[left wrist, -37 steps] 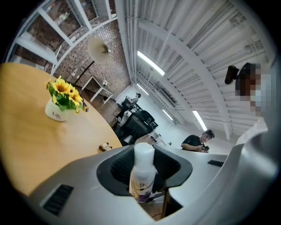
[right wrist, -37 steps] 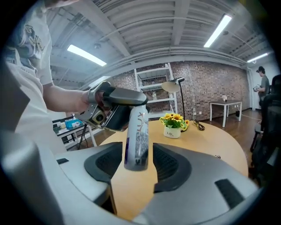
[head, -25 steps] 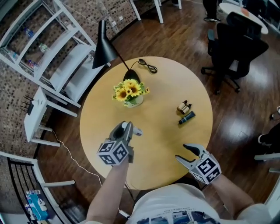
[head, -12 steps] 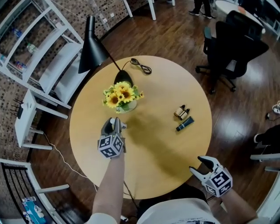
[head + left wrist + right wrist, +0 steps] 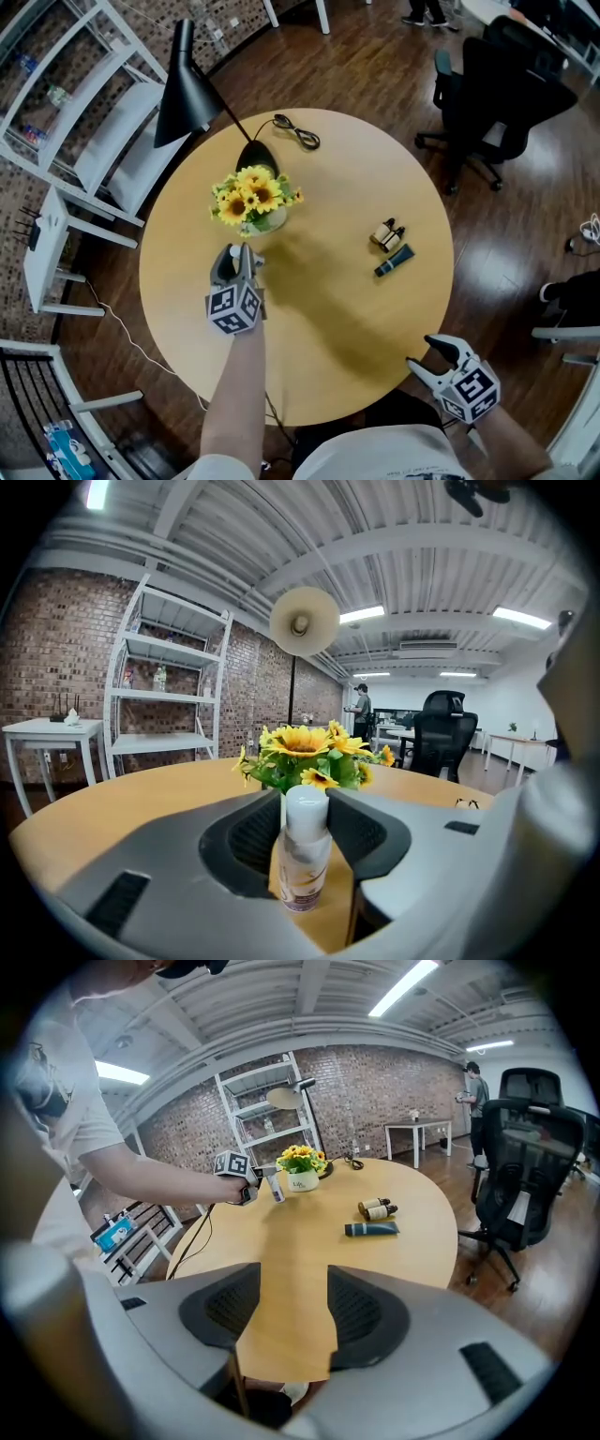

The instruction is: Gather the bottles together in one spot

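My left gripper (image 5: 236,258), centre-left, is clamped on the white-capped bottle (image 5: 302,855); right gripper (image 5: 424,352), lower right, stands open, empty. I should carry it upright, clear of sunflowers (image 5: 248,195), to the bottles (image 5: 387,233) right of centre.

Place: you are in an open office, loft style.
Walls: you see a brick wall (image 5: 56,639) behind a white shelf rack (image 5: 169,696).
Furniture: a black office chair (image 5: 511,84) and a desk (image 5: 417,1129) stand near your round table (image 5: 319,319).
Ceiling: long tube lights (image 5: 366,614).
Floor: dark wood floor (image 5: 375,56).
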